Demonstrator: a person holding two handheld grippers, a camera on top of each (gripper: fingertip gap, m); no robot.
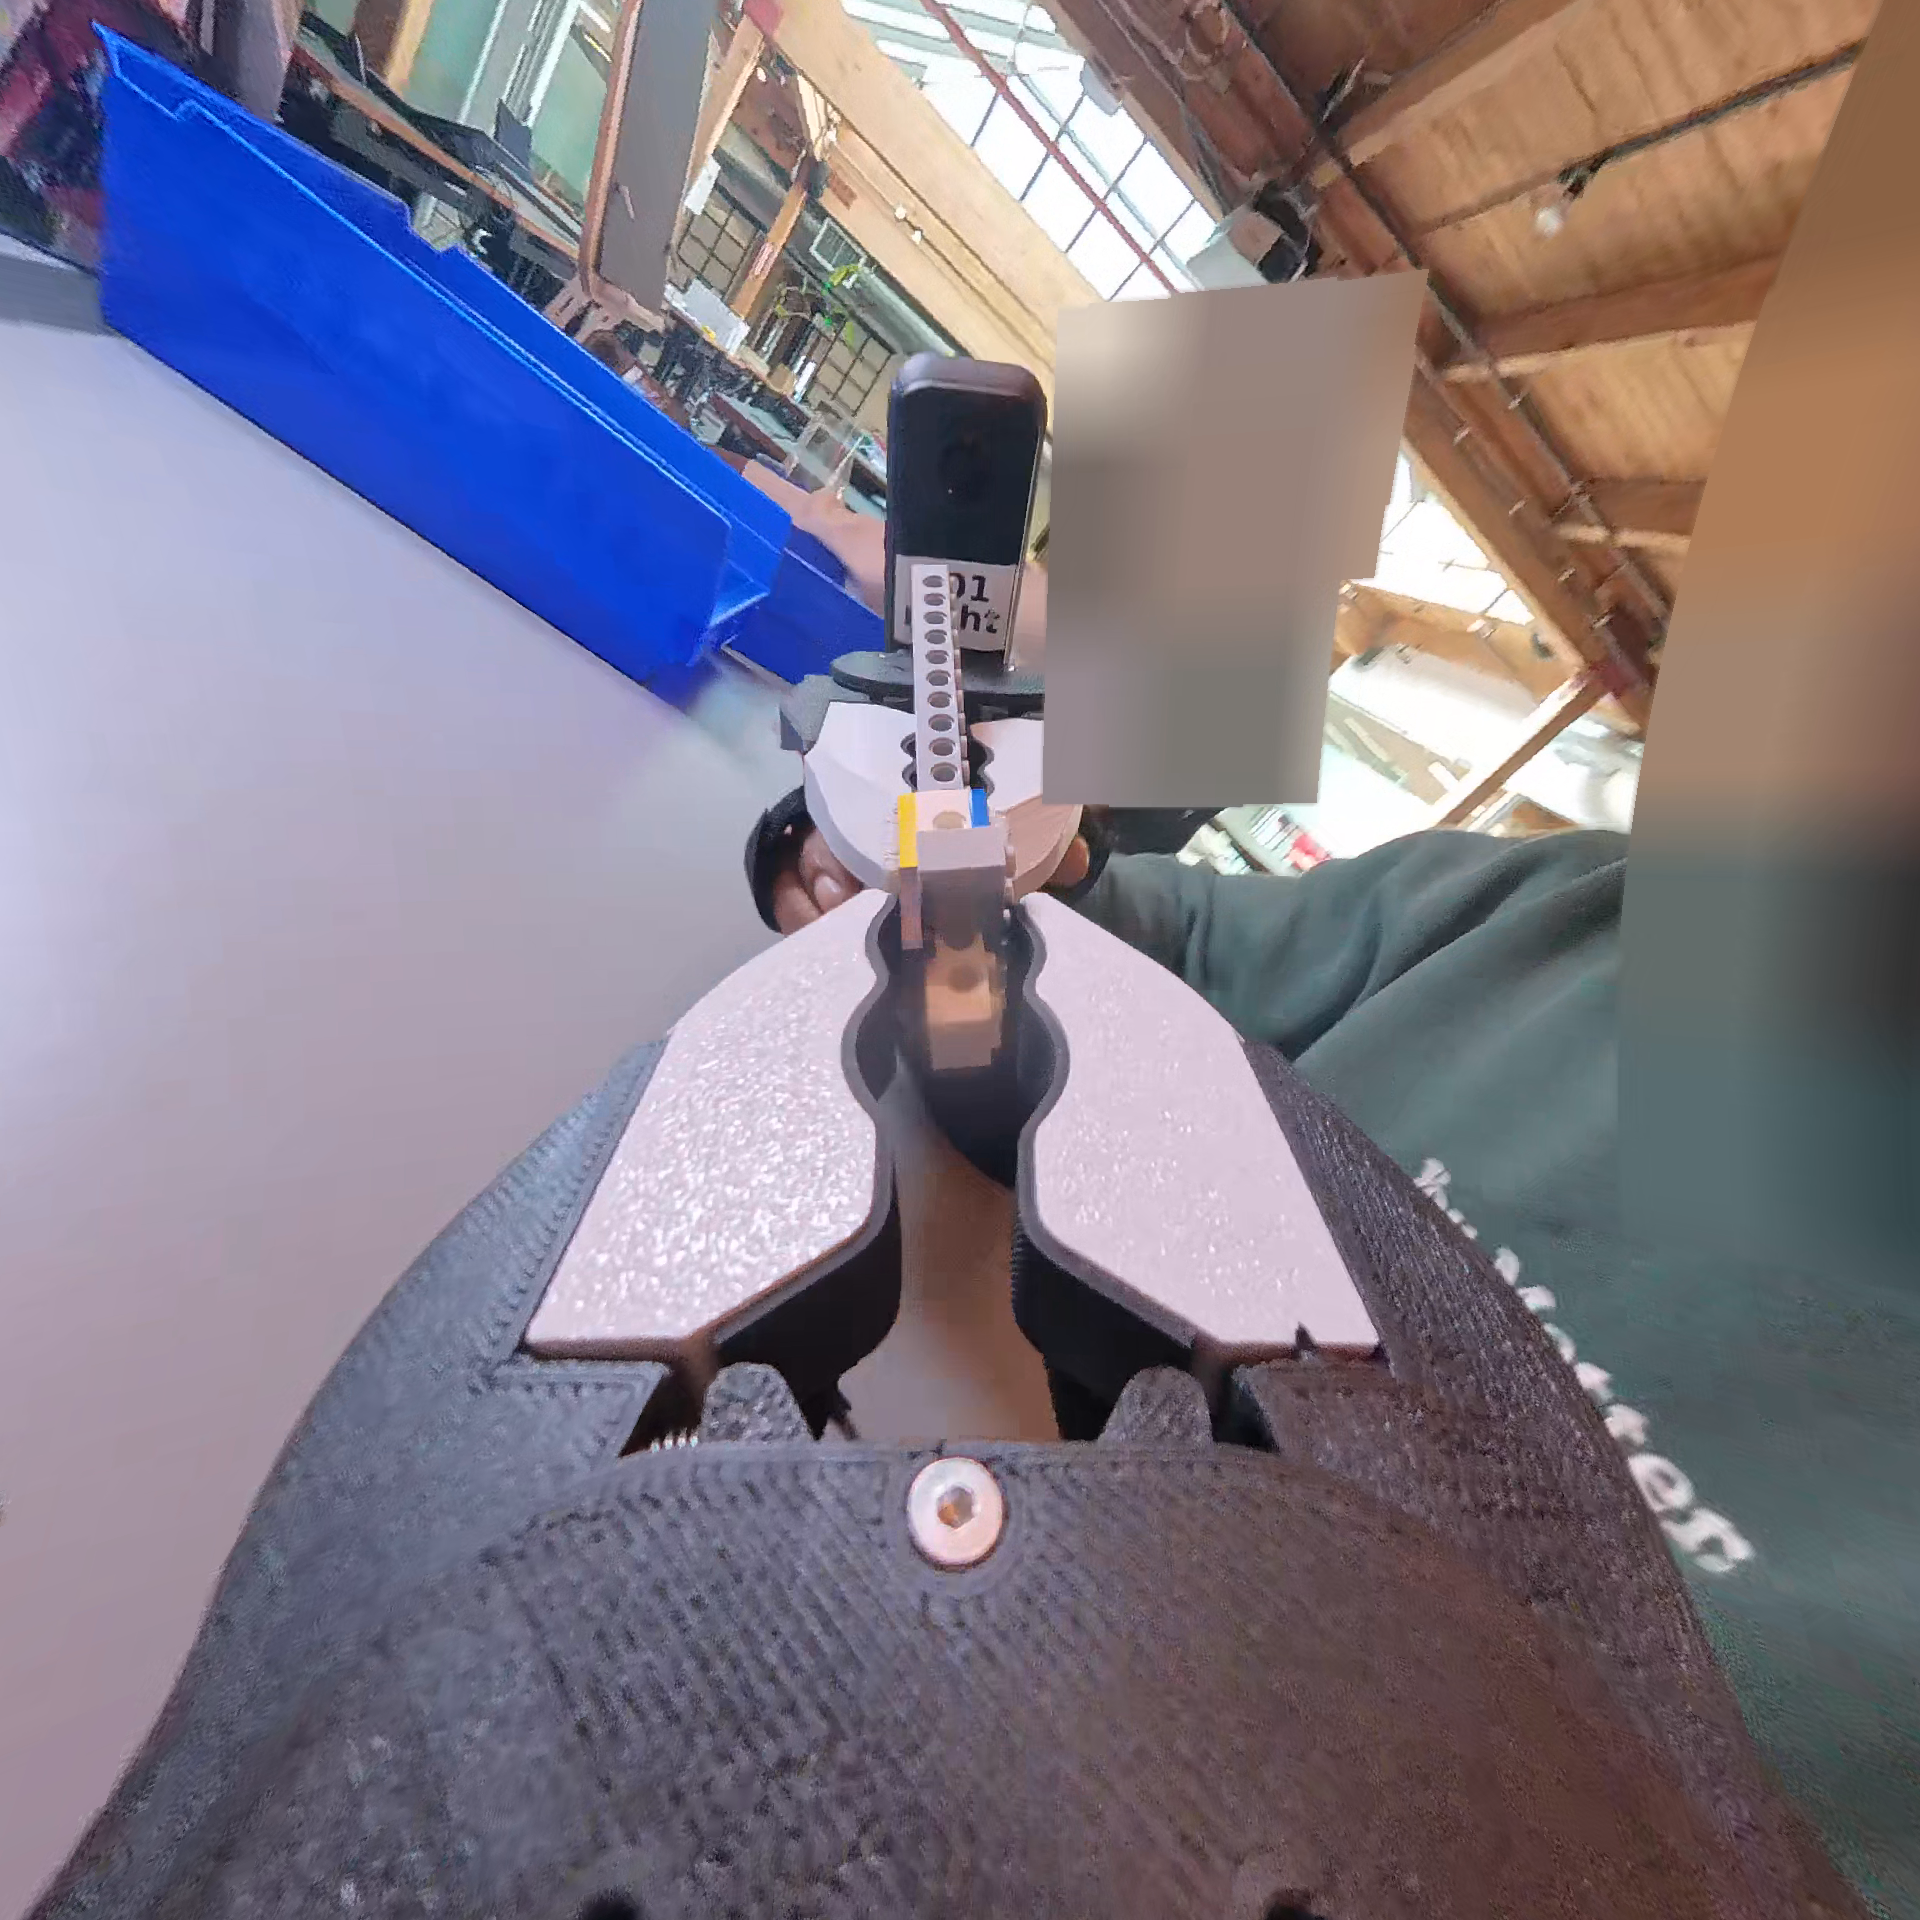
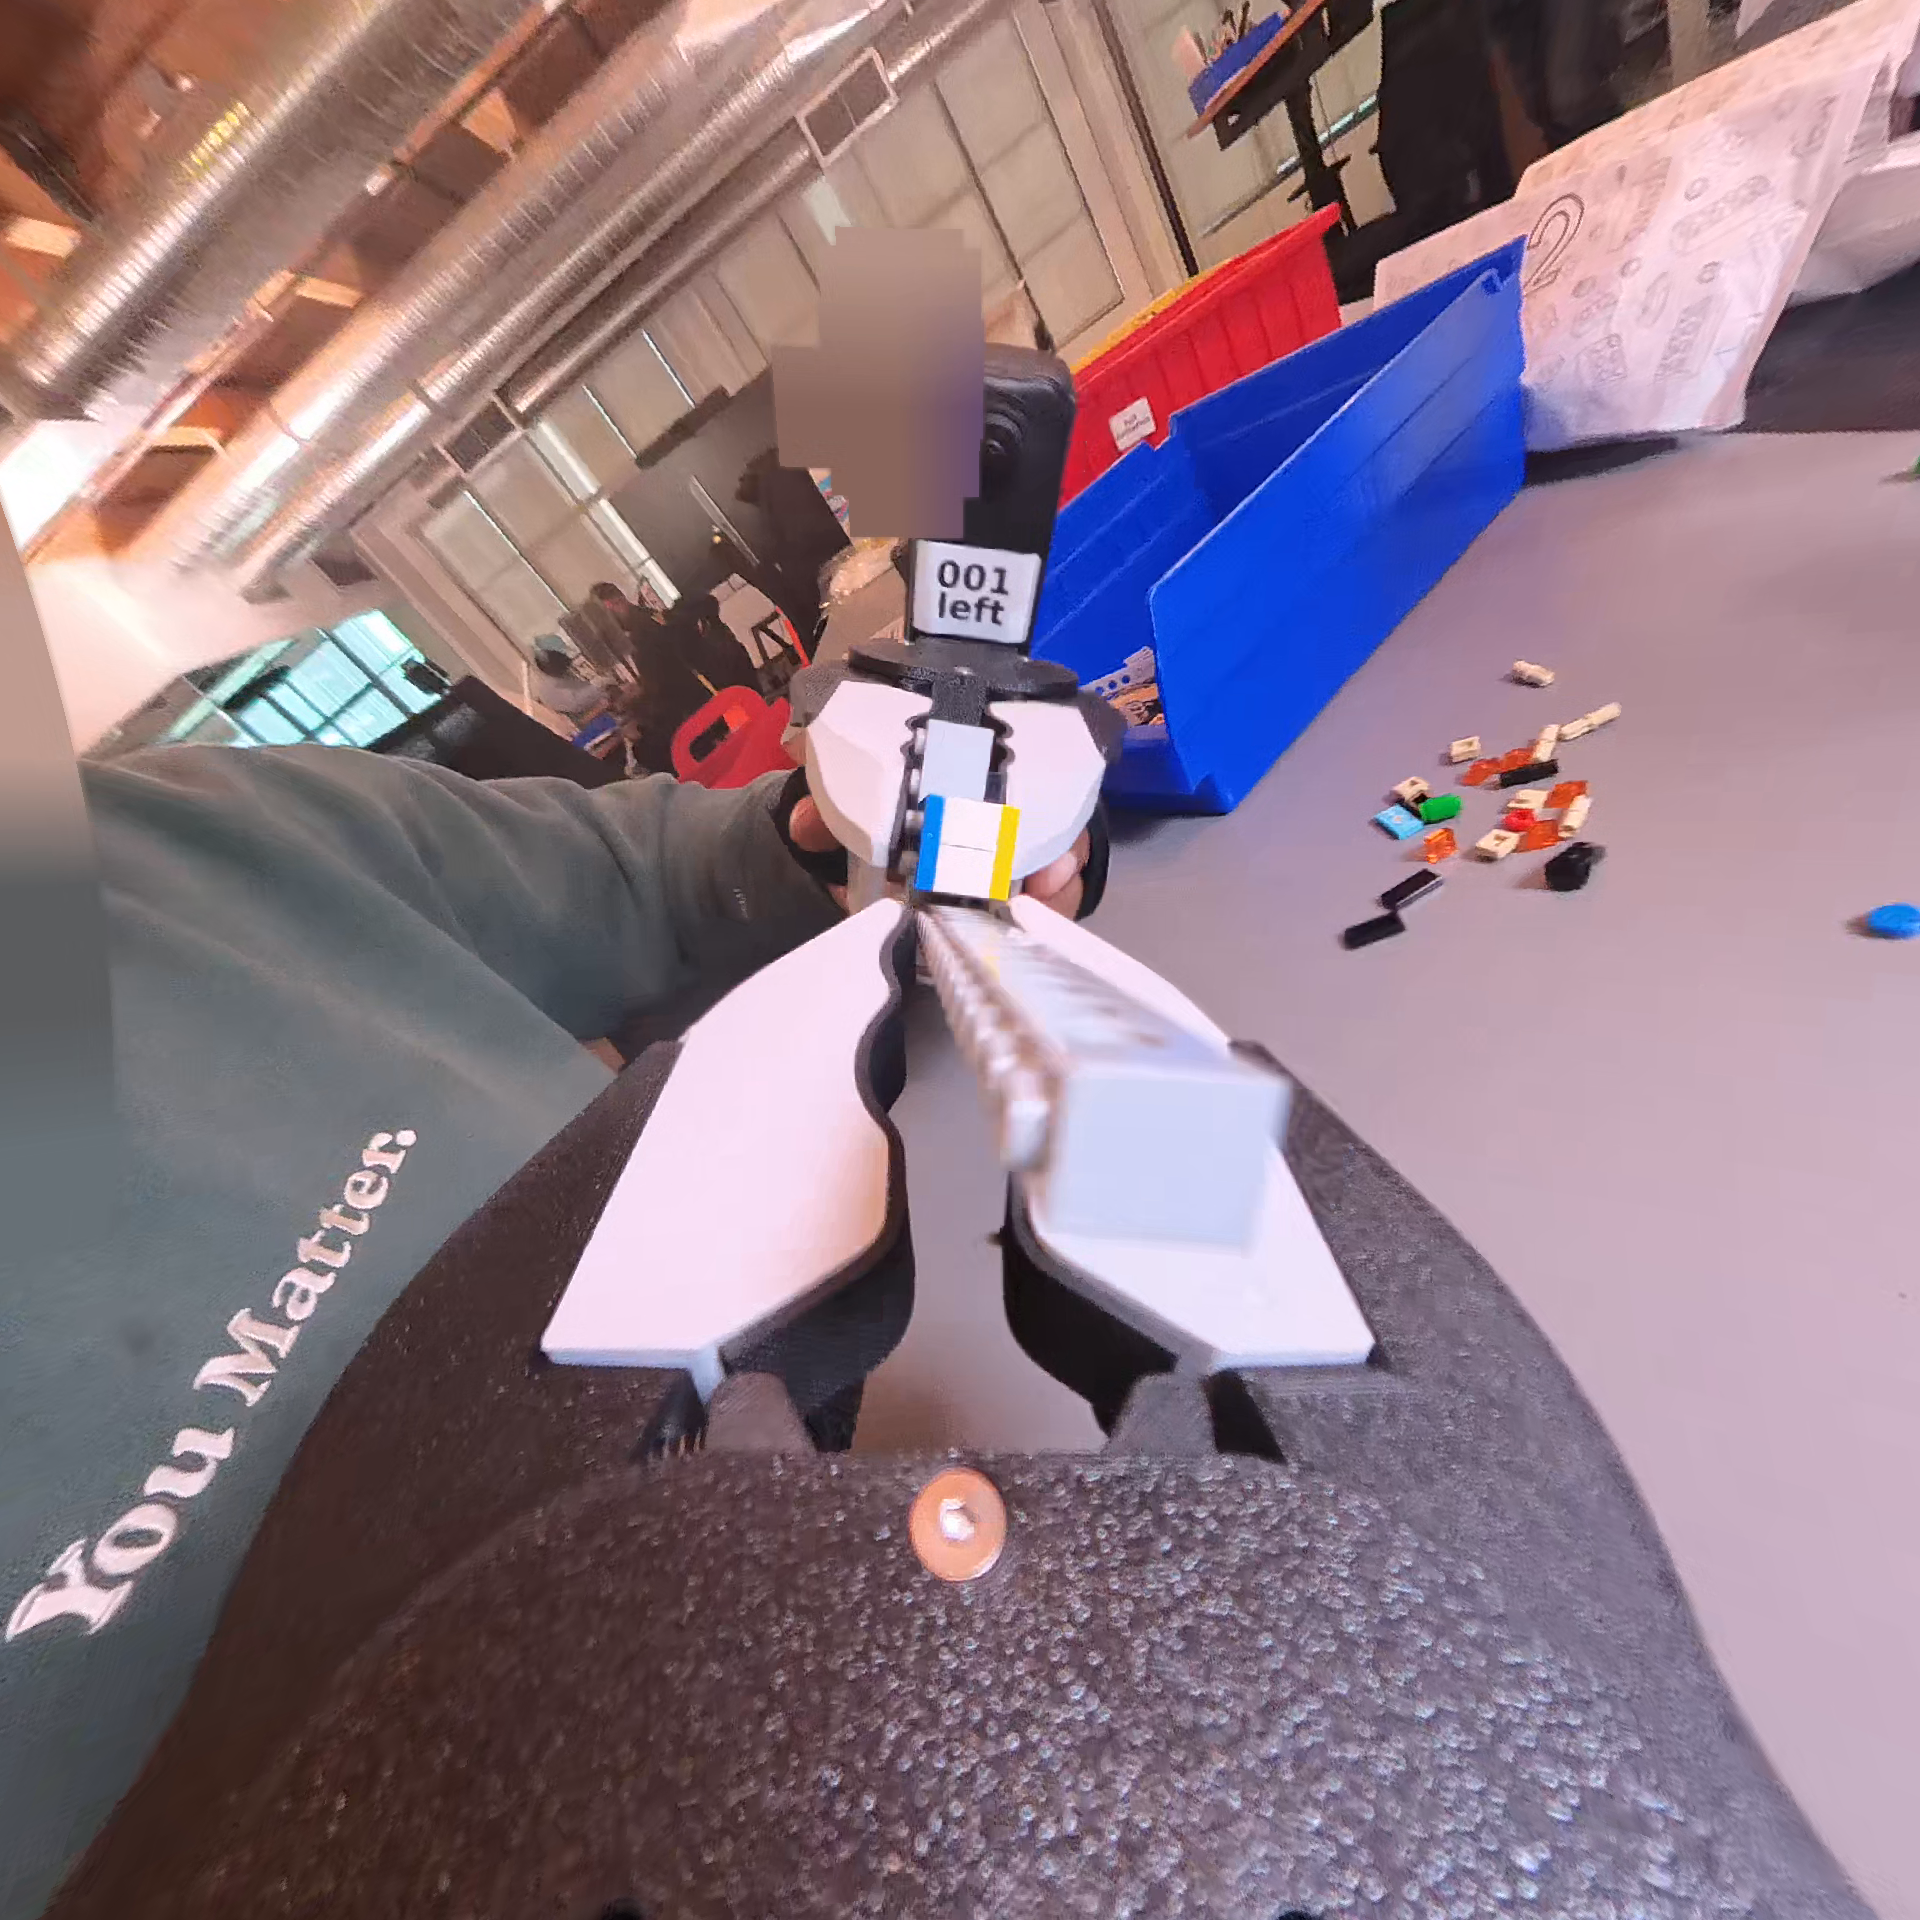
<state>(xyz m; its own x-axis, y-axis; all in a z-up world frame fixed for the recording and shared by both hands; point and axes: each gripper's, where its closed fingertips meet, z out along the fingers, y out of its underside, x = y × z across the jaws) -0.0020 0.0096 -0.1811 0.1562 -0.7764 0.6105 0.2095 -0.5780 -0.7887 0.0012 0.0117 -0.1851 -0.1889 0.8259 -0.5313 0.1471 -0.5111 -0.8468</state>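
We see our left gripper [image 1: 951, 914] and right gripper [image 2: 956, 914], tip to tip at frame centre, each clamped on one grey studded plastic brick assembly [image 1: 951, 831] with a long perforated beam [image 2: 1060, 1018]; glossy blue bin [image 2: 1351, 499] upper right.

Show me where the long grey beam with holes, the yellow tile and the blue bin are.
long grey beam with holes [image 1: 940, 675]: left wrist view, on its holed side.
yellow tile [image 2: 1004, 854]: right wrist view, on its flat edge.
blue bin [image 2: 1340, 561]: right wrist view, on its outer side wall.
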